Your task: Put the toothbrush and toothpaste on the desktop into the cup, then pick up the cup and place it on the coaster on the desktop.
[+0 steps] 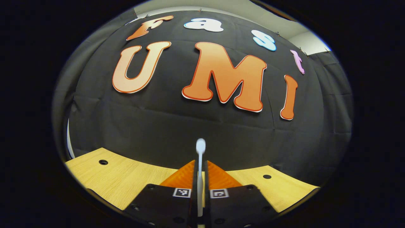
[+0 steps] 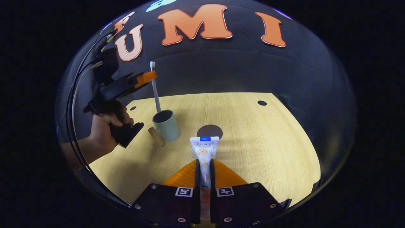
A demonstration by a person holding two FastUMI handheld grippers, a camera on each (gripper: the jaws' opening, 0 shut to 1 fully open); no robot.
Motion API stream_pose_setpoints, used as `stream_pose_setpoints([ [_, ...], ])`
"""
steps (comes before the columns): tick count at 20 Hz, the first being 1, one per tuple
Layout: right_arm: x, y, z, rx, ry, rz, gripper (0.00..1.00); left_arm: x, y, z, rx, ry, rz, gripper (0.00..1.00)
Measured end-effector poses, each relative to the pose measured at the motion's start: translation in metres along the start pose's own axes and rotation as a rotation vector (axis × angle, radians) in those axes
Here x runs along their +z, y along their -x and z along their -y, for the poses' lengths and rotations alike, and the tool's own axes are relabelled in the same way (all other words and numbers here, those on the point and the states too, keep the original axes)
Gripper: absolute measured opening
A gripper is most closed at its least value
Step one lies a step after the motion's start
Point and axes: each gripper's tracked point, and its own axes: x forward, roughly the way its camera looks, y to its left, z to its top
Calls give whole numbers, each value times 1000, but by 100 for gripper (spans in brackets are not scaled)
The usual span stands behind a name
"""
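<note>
Wooden desktop (image 2: 253,133) carries the cup (image 2: 166,125) and coaster (image 2: 209,130). Toothbrush (image 1: 200,164) is clamped in the left gripper (image 1: 200,177) above the cup. Toothpaste (image 2: 204,152) is pinched by the right gripper (image 2: 204,172).

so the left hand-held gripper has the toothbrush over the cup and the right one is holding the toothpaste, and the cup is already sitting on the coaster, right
Not quite. The cup is not on the coaster: in the right gripper view it stands on the bare desktop, apart from the dark round coaster. The rest holds: the left hand-held gripper has the toothbrush over the cup, and the right hand-held gripper holds the toothpaste.
</note>
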Motion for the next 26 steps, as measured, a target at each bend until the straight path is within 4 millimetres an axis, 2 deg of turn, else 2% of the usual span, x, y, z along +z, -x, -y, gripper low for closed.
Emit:
stream_pose_setpoints([
  [1,-3,-1,1,-3,-2,-1,13,0,1,1,0,3,1,19],
  [4,0,-6,1,0,-16,1,13,7,9,-2,19,-29,3,100],
  [8,15,-11,-8,28,-8,34,12,22,23,-7,33,-55,26,97],
  [12,47,-18,-30,78,3,110,13,31,58,-26,77,-72,-3,97],
  [17,125,-37,-65,145,6,312,12,37,109,-53,146,-103,-56,97],
  [20,177,-46,-97,203,9,445,13,42,137,-65,166,-132,-66,97],
  [23,216,-52,-127,264,34,584,13,40,155,-78,188,-140,-101,97],
  [26,242,-59,-147,306,-2,684,12,40,172,-92,218,-139,-109,97],
])
